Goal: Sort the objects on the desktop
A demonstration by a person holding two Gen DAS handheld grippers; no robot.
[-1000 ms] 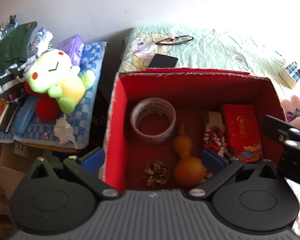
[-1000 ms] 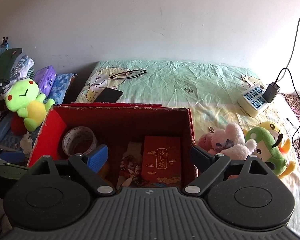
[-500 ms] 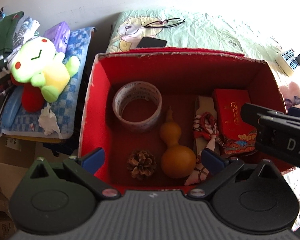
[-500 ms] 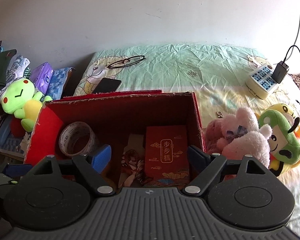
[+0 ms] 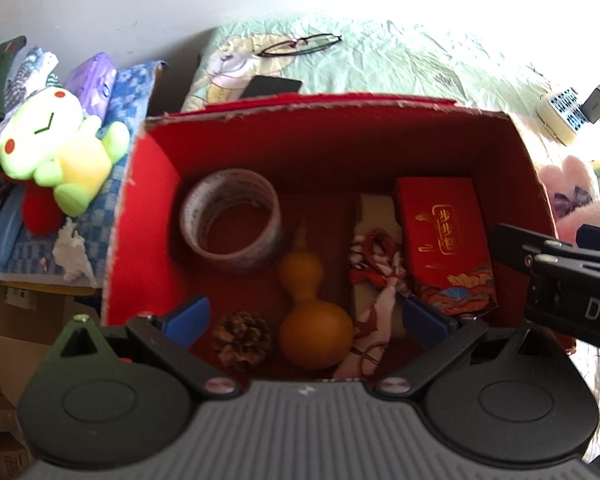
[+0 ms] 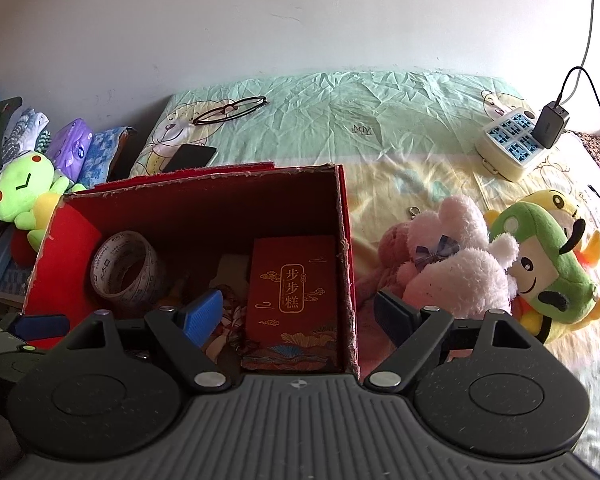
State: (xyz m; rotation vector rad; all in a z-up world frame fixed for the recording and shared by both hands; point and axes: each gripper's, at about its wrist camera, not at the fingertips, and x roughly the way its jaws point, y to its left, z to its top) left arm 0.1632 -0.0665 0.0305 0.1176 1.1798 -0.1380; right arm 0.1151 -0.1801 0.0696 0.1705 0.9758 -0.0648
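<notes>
An open red box (image 5: 324, 104) sits on the bed sheet. Inside it lie a tape roll (image 5: 230, 232), an orange gourd (image 5: 312, 320), a pine cone (image 5: 242, 340), a red-and-white knotted cloth (image 5: 376, 264) and a red gift box (image 5: 444, 240). My left gripper (image 5: 306, 318) hangs open over the box's near side, holding nothing. My right gripper (image 6: 300, 316) is open too, with its fingers either side of the right wall of the red box (image 6: 204, 184). The gift box (image 6: 296, 296) and tape roll (image 6: 124, 272) show below it. A pink plush (image 6: 456, 256) and a green-yellow plush (image 6: 548, 272) lie right of the box.
Glasses (image 6: 230, 110) and a phone (image 6: 190, 158) lie on the sheet behind the box. A power strip (image 6: 512, 144) with a charger sits at the far right. A green frog plush (image 5: 52, 140) rests on piled clothes left of the box. A wall stands behind.
My left gripper has shifted right, over the box's interior. The right gripper has come further into the left wrist view and closer to the box's right wall. Both stay open.
</notes>
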